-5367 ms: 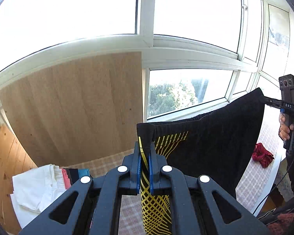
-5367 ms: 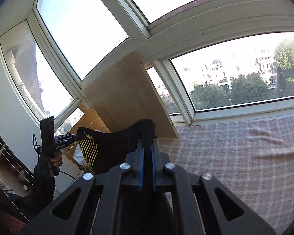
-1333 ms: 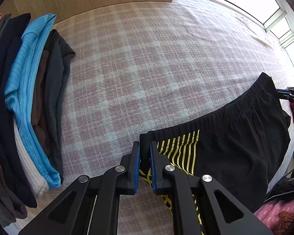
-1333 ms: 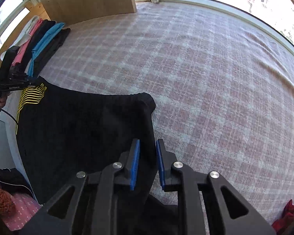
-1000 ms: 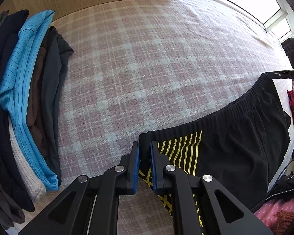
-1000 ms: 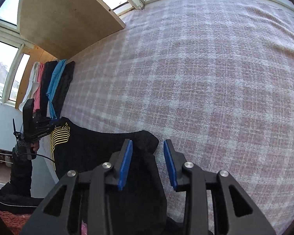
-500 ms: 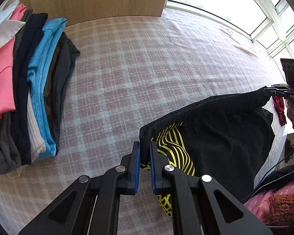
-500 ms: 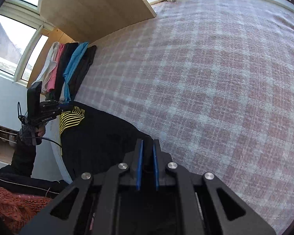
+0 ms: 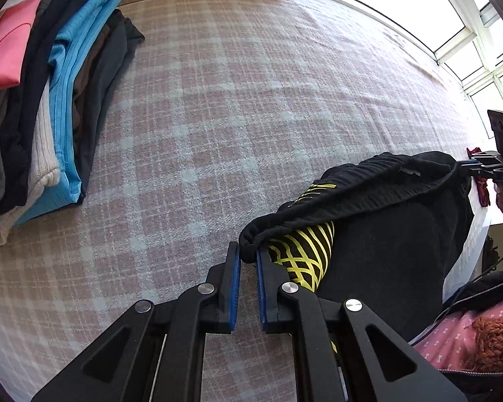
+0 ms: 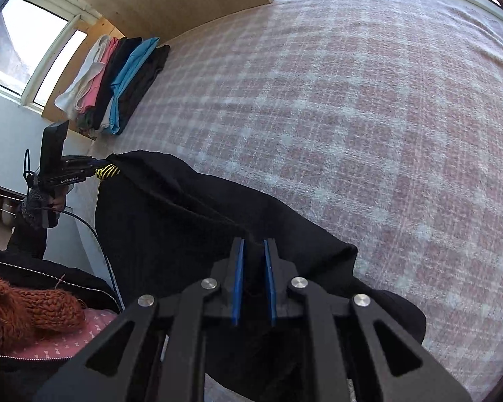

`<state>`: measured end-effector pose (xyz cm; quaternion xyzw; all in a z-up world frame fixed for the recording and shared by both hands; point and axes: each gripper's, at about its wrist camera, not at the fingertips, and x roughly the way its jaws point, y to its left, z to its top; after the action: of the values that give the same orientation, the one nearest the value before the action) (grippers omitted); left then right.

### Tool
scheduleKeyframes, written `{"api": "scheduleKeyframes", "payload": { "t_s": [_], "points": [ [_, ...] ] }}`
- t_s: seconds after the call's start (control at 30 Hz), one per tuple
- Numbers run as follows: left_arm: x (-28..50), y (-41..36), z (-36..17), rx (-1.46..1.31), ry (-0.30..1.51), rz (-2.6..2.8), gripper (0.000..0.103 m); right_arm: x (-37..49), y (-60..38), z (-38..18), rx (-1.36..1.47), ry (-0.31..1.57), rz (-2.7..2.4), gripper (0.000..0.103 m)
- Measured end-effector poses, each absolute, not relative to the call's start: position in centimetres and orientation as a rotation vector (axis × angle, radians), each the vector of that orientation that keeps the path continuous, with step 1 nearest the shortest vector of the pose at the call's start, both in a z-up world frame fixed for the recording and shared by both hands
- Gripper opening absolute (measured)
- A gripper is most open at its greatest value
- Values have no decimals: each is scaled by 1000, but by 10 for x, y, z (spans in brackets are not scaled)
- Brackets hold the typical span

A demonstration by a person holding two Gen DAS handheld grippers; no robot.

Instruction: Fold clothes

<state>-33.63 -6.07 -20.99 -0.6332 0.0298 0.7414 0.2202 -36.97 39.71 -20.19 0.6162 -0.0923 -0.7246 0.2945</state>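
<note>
We pinch the black shorts [image 9: 385,234] by the waistband: left gripper [image 9: 248,258] clamped on one corner, right gripper [image 10: 253,254] having just closed on the other.

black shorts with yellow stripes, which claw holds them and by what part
Both: the left claw pinches the black shorts at one waistband corner, the right claw at the other.

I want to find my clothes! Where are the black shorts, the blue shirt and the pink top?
black shorts [image 9: 385,234], left wrist view, on the dark front.
blue shirt [image 9: 80,50], left wrist view, on its folded side.
pink top [image 9: 6,50], left wrist view, on its flat side.
</note>
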Motion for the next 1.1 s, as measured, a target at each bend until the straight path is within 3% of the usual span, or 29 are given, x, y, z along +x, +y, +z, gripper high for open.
{"api": "scheduleKeyframes", "payload": {
  "t_s": [0.37,0.5,0.73,0.9,1.1],
  "points": [
    [-339,-65,-220,-1792,91,2020,8,-389,406,-166,1487,-200,-1894,35],
    [-342,-72,-217,-1798,115,2009,9,-381,403,-173,1481,-131,-1782,35],
    [-362,-89,-210,-1816,126,2045,10,-349,372,-193,1471,190,-1680,35],
    [-378,-105,-211,-1849,156,2124,4,-355,375,-189,1442,258,-1660,35],
    [-367,-101,-185,-1789,133,2111,4,-364,369,-185,1408,312,-1658,35]
  ]
}}
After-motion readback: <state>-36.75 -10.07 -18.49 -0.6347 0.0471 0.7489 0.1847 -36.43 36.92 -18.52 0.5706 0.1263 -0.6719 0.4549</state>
